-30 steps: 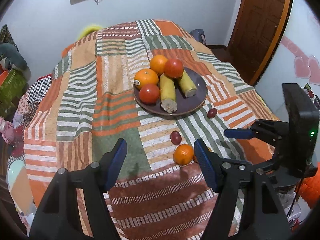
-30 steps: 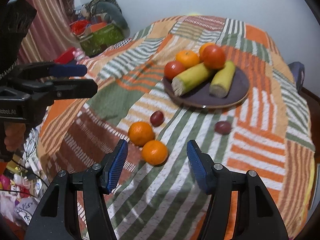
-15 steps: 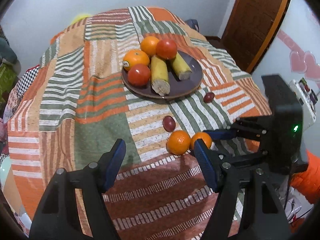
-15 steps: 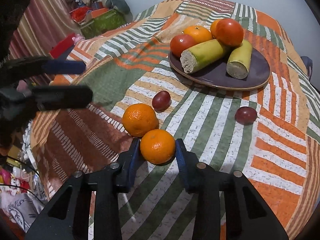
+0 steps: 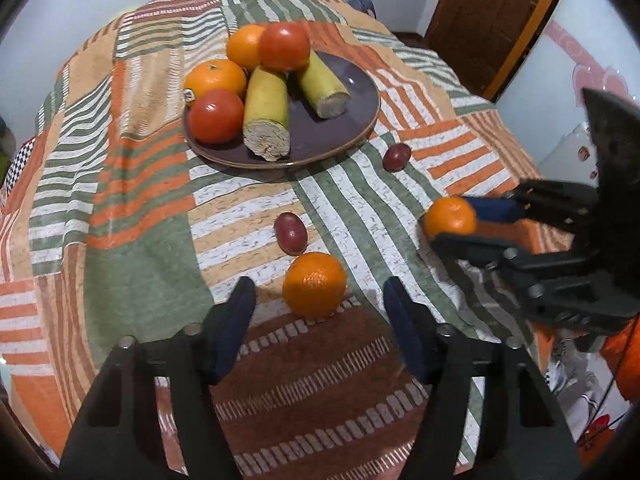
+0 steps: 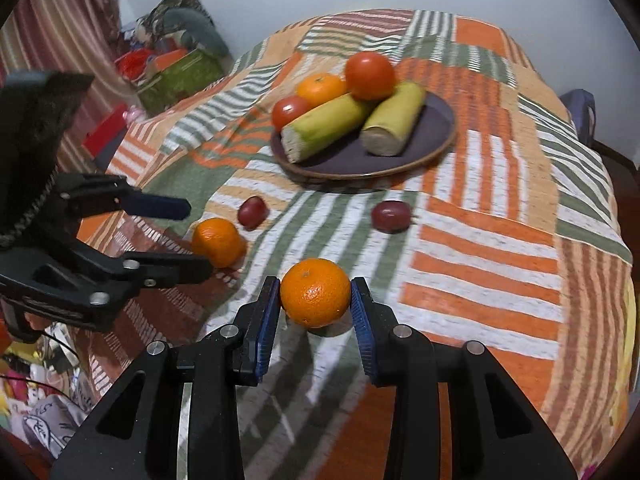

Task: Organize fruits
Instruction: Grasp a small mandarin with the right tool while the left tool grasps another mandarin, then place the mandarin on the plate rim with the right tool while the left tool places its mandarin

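Your right gripper [image 6: 315, 294] is clamped on one orange [image 6: 315, 292], while your left gripper [image 5: 316, 308] is closing around the other orange [image 5: 315, 284], pads not touching yet.

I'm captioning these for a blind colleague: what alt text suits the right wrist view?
The right gripper is shut on an orange above a striped patchwork cloth. Beyond sits a plate of fruit; the left gripper is closing around another orange.

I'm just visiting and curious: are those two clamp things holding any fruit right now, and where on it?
The right gripper clamps one orange by its opposite sides. The left gripper holds nothing yet; its jaws are closing around another orange.
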Tool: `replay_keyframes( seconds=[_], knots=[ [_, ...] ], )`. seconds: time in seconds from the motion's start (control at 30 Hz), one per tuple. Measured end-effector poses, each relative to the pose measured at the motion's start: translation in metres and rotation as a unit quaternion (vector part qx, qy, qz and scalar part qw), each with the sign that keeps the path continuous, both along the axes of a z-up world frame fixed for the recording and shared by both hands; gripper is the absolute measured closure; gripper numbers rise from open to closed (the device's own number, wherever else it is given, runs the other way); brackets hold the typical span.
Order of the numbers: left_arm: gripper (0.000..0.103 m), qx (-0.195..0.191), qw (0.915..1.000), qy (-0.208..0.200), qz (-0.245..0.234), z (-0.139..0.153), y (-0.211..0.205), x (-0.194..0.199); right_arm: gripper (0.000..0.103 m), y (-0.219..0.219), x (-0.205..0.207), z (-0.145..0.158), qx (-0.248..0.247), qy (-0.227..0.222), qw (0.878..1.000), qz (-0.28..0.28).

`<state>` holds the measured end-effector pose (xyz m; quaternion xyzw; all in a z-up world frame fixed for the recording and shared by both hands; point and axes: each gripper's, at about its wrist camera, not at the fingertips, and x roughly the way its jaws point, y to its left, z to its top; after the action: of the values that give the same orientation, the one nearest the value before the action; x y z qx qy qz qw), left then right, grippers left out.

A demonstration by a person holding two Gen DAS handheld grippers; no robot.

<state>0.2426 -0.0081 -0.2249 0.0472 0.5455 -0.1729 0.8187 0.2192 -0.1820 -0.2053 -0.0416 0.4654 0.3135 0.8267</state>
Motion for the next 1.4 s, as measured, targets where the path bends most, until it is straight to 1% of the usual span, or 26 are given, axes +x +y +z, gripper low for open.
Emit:
replay_keyframes(
  seconds=[0.07, 0.17, 0.2, 0.27, 0.43, 0.5, 0.63, 0.8, 0.97, 1.17, 1.4],
  knots=[
    [0.045, 0.001, 1.0000, 0.005, 0.000, -0.004, -0.001, 0.003, 0.070, -0.006, 0.001, 0.002, 0.002, -0.002, 1.000, -0.005],
    [0.055, 0.008, 0.9999, 0.010, -0.001, -0.011, -0.004, 0.006, 0.070, -0.009, 0.002, 0.003, 0.003, -0.005, 1.000, -0.009],
    [0.061, 0.008, 0.9999, 0.013, -0.001, -0.013, -0.004, 0.007, 0.070, -0.009, 0.004, 0.003, 0.004, -0.006, 1.000, -0.009],
    [0.066, 0.014, 0.9998, 0.010, 0.002, -0.016, -0.004, 0.009, 0.070, -0.010, 0.005, 0.004, 0.008, -0.007, 1.000, -0.010],
    [0.067, 0.010, 0.9999, 0.003, 0.002, -0.010, -0.002, 0.008, 0.070, -0.010, 0.005, 0.009, 0.012, -0.015, 1.000, -0.010],
    [0.067, 0.014, 0.9998, -0.010, 0.002, -0.002, -0.003, 0.006, 0.070, -0.011, 0.006, 0.011, 0.013, -0.019, 1.000, -0.011],
    [0.067, 0.008, 0.9995, -0.029, 0.007, 0.014, -0.003, 0.008, 0.070, -0.014, 0.009, 0.018, 0.018, -0.027, 0.999, -0.015],
    [0.067, -0.002, 0.9986, -0.050, 0.017, 0.033, -0.004, 0.017, 0.070, -0.019, 0.015, 0.030, 0.023, -0.043, 0.999, -0.022],
    [0.067, -0.012, 0.9973, -0.067, 0.027, 0.045, -0.011, 0.029, 0.070, -0.024, 0.026, 0.041, 0.025, -0.061, 0.997, -0.028],
    [0.067, -0.022, 0.9961, -0.079, 0.033, 0.053, -0.021, 0.046, 0.070, -0.025, 0.041, 0.051, 0.026, -0.082, 0.996, -0.032],
    [0.067, -0.027, 0.9957, -0.080, 0.038, 0.048, -0.032, 0.065, 0.070, -0.024, 0.058, 0.055, 0.032, -0.094, 0.995, -0.033]
  ],
)
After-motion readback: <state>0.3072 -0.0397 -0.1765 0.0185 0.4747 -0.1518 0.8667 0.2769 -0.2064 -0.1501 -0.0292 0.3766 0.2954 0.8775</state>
